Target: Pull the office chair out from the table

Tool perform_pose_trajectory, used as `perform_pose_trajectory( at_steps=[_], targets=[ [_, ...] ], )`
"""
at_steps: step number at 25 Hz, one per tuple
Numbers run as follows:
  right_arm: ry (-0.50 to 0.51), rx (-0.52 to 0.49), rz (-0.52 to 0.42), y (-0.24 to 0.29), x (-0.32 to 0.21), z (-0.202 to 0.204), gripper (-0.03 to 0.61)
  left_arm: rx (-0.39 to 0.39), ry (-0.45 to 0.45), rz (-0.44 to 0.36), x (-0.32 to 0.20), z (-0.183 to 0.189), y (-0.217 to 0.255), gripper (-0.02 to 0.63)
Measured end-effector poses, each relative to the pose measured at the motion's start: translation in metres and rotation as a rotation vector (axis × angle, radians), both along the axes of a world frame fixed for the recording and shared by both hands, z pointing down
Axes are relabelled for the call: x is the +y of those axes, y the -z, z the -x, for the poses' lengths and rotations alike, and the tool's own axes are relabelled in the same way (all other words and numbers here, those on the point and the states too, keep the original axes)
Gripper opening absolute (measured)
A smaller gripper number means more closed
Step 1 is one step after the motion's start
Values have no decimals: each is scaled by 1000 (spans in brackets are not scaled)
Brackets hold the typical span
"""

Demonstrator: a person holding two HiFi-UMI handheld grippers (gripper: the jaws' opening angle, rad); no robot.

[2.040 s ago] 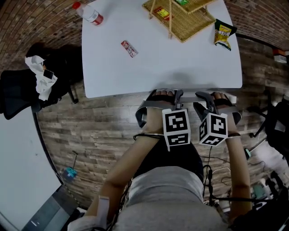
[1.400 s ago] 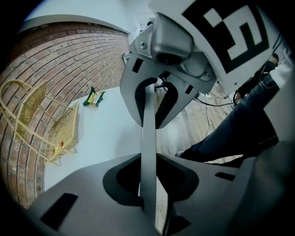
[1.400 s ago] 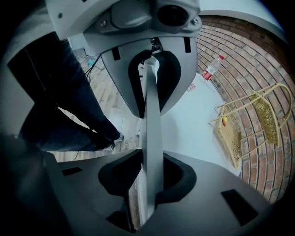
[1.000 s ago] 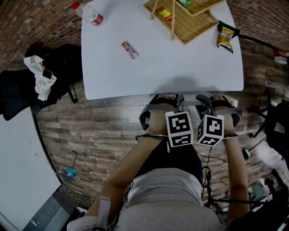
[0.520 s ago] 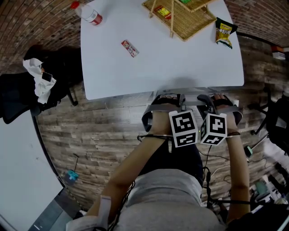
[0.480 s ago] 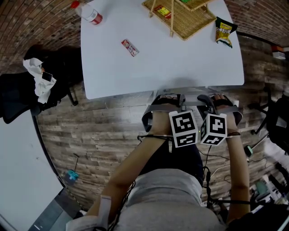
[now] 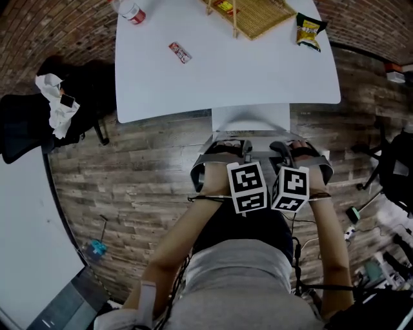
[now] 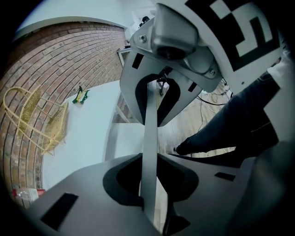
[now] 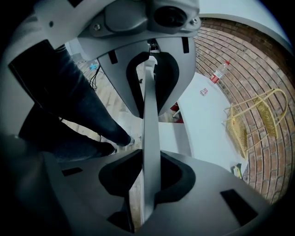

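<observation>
In the head view, the office chair (image 7: 250, 118) is seen at upper centre. A pale grey part of it shows just below the near edge of the white table (image 7: 226, 71). Just beneath it, at the centre of the frame, the left gripper (image 7: 226, 143) and right gripper (image 7: 298, 145) are held side by side and pointed steeply down.

In the left gripper view, a thin grey edge of the chair's backrest (image 8: 150, 133) runs up the middle of the frame. It is clamped between the narrowly set jaws at the bottom. The right gripper (image 8: 159, 94) is seen clamped on the same edge at the top.

The right gripper view shows the same: the backrest edge (image 9: 150, 129) is pinched between that gripper's jaws at the bottom.

On the table, a wicker rack (image 7: 258, 13), a snack packet (image 7: 308, 32), a wrapped bar (image 7: 179, 53) and a bottle (image 7: 132, 9) are spread along the upper edge of the frame. A black chair (image 7: 26, 132) draped with white cloth stands on the plank floor (image 7: 142, 167) at the left.
</observation>
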State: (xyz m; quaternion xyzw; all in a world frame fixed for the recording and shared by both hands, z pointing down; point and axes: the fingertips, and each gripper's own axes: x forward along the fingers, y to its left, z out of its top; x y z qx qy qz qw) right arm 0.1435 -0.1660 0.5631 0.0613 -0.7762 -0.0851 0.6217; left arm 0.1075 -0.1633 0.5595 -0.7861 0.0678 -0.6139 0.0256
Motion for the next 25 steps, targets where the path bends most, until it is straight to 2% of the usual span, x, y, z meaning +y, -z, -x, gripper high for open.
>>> perform_pose_trajectory(
  at_steps=[9, 15, 25],
  targets=[
    [51, -28, 29, -1, 80, -6, 89, -20, 66, 15, 80, -5, -2, 86],
    [65, -34, 34, 0, 112, -8, 87, -22, 116, 18, 112, -7, -2, 91],
    [60, -15, 80, 0, 160, -5, 86, -8, 121, 39, 158, -2, 1, 91]
  ],
)
